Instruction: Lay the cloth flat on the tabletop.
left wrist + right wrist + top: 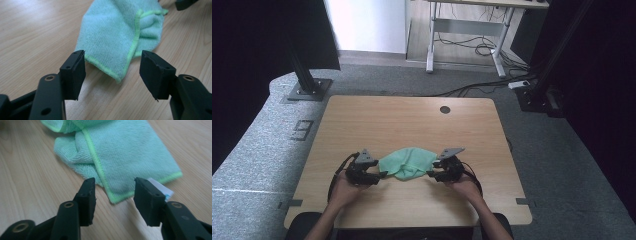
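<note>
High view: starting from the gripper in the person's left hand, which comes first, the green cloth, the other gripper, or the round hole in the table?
From the left gripper:
1. Green cloth, right beside it, at the table's middle.
2. Right gripper, across the cloth.
3. Round hole, near the table's far edge, toward the right.

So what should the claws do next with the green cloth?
Probably ease both forward and pinch. The left claw and right claw are open, each with a corner of the green cloth lying just ahead between its jaws, not yet gripped.
</note>
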Demonstrator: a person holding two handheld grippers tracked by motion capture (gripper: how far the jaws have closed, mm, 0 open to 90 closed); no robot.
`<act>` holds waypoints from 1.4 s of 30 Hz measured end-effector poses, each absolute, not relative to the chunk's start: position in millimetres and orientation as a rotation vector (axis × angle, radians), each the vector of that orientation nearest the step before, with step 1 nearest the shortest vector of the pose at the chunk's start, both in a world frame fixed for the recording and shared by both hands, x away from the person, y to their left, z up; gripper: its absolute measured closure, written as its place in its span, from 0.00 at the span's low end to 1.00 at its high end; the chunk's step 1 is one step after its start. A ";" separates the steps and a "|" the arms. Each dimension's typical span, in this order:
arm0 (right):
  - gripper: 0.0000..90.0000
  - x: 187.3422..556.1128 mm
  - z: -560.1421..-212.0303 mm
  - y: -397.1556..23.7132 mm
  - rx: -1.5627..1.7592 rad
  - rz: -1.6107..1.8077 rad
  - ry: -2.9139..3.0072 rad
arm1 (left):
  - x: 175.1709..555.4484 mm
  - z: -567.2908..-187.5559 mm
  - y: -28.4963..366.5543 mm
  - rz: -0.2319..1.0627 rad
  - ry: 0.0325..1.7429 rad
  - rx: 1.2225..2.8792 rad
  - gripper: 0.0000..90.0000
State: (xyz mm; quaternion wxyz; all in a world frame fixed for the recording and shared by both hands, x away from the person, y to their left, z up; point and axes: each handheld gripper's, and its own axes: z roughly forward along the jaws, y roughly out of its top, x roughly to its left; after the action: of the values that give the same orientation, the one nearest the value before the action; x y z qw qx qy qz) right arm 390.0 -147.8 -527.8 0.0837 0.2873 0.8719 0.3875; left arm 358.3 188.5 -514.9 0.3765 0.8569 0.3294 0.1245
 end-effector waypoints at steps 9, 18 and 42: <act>0.74 397.6 -538.3 -135.9 0.844 1.037 2.639 | 360.2 -531.7 183.3 0.294 0.821 2.273 0.54; 0.96 394.4 -538.0 -134.9 0.880 1.022 2.617 | 361.4 -536.2 169.5 0.286 0.796 2.320 0.83; 0.51 478.3 -424.7 -147.1 0.997 1.007 2.202 | 472.1 -416.9 208.8 0.587 1.127 1.951 0.38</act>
State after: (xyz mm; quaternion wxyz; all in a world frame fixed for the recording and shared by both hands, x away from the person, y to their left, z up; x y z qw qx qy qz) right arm 478.3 -147.1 -424.7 0.2586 0.3677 0.8123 0.3715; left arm 472.1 208.8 -416.9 0.3955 0.7697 0.4444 0.2316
